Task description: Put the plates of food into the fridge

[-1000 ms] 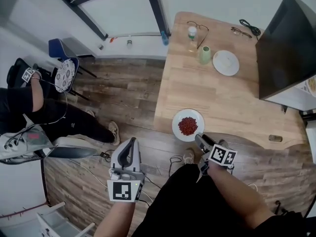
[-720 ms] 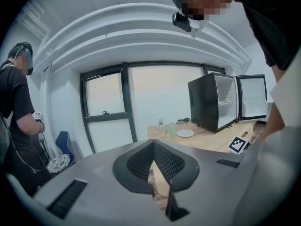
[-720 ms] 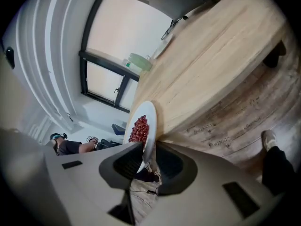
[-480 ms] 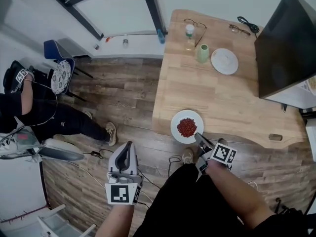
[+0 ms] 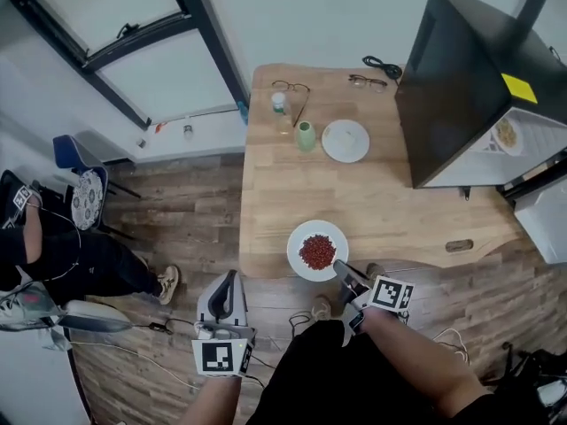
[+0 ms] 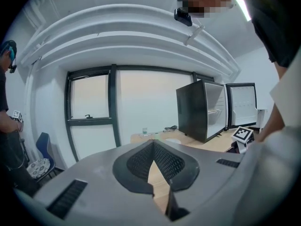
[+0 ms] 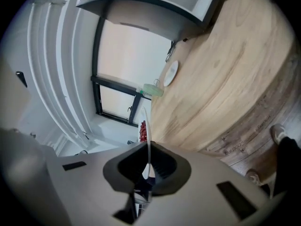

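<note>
Right tool [image 5: 341, 273] is clamped on the near rim of the red-food plate [image 5: 299, 235] at the worktop's [image 5: 390, 211] near edge, likely to carry it to the fridge [image 5: 461, 87], far right. Left tool [image 5: 229, 283] is closed, empty, parked left.

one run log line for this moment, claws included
step: grasp plate | right claw: shut on rim of plate of red food | left claw: shut, empty | fridge: open

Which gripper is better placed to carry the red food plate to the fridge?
Right: the right gripper grips the plate by its rim; the left gripper hangs empty beside the table.
</note>
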The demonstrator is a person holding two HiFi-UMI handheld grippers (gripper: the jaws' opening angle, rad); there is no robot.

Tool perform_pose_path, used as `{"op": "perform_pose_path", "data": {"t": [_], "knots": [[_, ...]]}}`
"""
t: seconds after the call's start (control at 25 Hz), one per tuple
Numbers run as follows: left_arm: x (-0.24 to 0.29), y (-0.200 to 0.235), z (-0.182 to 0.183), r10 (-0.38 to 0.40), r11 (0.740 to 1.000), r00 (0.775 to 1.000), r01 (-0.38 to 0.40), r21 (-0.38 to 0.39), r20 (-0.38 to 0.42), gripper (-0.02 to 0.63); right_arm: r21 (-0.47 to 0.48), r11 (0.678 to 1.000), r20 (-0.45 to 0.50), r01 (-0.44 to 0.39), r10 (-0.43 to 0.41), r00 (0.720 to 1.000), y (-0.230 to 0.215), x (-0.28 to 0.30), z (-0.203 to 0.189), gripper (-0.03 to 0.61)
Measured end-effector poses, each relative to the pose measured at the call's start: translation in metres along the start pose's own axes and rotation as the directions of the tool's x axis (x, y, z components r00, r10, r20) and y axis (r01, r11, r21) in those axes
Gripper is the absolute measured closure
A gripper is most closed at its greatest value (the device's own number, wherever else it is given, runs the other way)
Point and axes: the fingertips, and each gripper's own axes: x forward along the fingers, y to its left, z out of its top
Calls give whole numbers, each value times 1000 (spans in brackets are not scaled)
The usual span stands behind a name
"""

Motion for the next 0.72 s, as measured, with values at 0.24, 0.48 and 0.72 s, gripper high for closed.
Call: {"op": "perform_pose_path", "data": {"t": [0.24, 0.48, 0.72], "knots": [[45, -56, 17, -111, 994, 994, 111, 5, 19, 611, -100, 994, 60, 53, -47, 997, -6, -51, 45, 549], [77, -103, 44, -191, 981, 981, 190, 22, 42, 611, -63, 993, 158, 101, -90, 983, -19, -95, 93, 549], [105, -145, 66, -240, 971, 968, 238, 34, 68, 611, -50, 991, 220, 124, -110, 969, -30, -133, 134, 549]]}}
